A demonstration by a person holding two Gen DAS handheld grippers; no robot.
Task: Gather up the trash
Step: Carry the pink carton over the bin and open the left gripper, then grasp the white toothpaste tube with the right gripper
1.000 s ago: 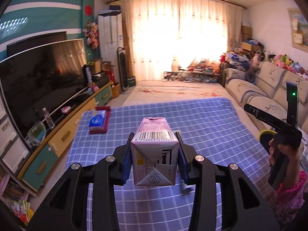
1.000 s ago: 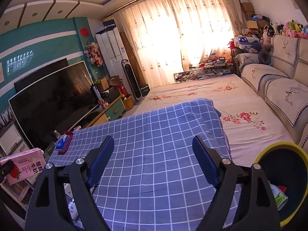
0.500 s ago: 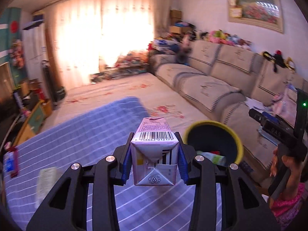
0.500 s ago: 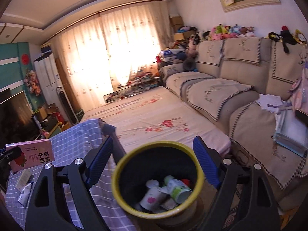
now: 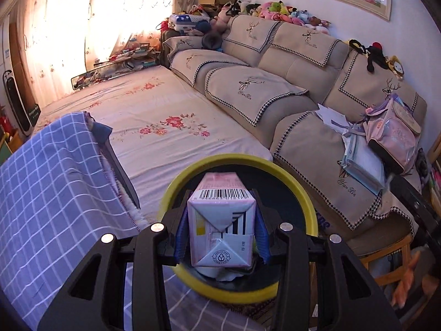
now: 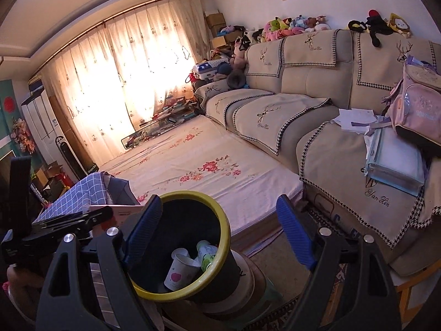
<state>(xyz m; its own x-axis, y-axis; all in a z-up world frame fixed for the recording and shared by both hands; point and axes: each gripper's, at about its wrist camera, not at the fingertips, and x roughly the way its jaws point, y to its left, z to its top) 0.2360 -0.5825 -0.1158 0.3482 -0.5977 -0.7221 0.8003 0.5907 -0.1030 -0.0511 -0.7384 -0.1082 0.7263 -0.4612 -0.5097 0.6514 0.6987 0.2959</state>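
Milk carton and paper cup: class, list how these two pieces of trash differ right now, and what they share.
The milk carton is a pink box; the paper cup is white and round with a red apple print. The milk carton is clamped in the left gripper above the yellow-rimmed bin; the paper cup already lies tilted inside. Both are empty drink containers.

Warm daylight pours through the sheer cream floral curtains [image 6: 118, 82], blown out to white glare. The beige cushioned sofa [image 5: 289, 88] is evenly lit and sharp. Fisheye bending curves straight lines, corners vignette black, and the lower right of the left view blurs.
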